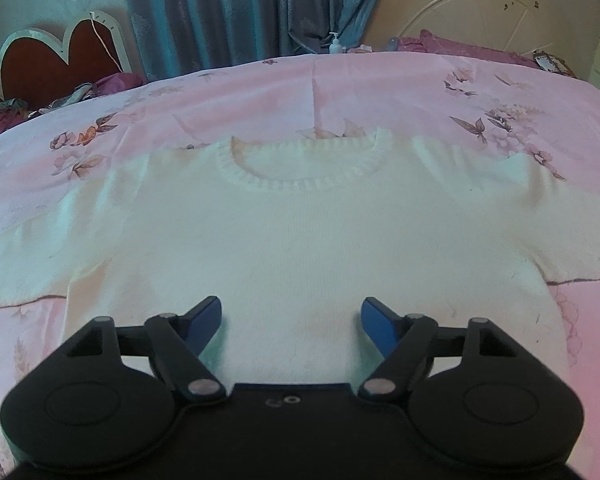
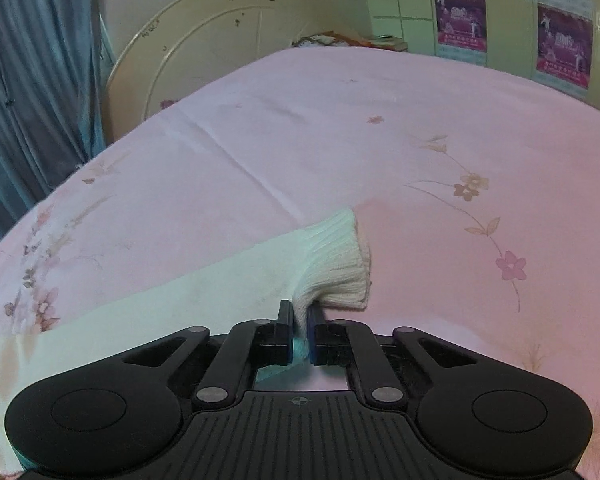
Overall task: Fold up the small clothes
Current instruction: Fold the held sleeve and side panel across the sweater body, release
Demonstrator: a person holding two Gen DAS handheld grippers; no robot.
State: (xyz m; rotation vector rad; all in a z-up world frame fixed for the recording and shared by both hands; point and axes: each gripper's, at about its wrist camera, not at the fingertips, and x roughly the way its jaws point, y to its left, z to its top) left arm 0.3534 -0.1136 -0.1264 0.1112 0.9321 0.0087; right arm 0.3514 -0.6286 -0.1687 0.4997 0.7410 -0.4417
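**Right jaws pinch the sleeve cuff**

A white knit sweater (image 1: pixel 300 240) lies flat on the pink floral bed (image 1: pixel 340 88), neckline toward the far edge, sleeves spread sideways. The left gripper (image 1: pixel 292 320) hovers wide-jawed over its body. The right gripper (image 2: pixel 299 320) clamps the ribbed cuff (image 2: pixel 340 264).

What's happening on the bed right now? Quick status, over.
Right gripper shut on sweater cuff. Left gripper open above white sweater body, gripping nothing. Sweater flat on pink bedsheet. Nothing in the way.
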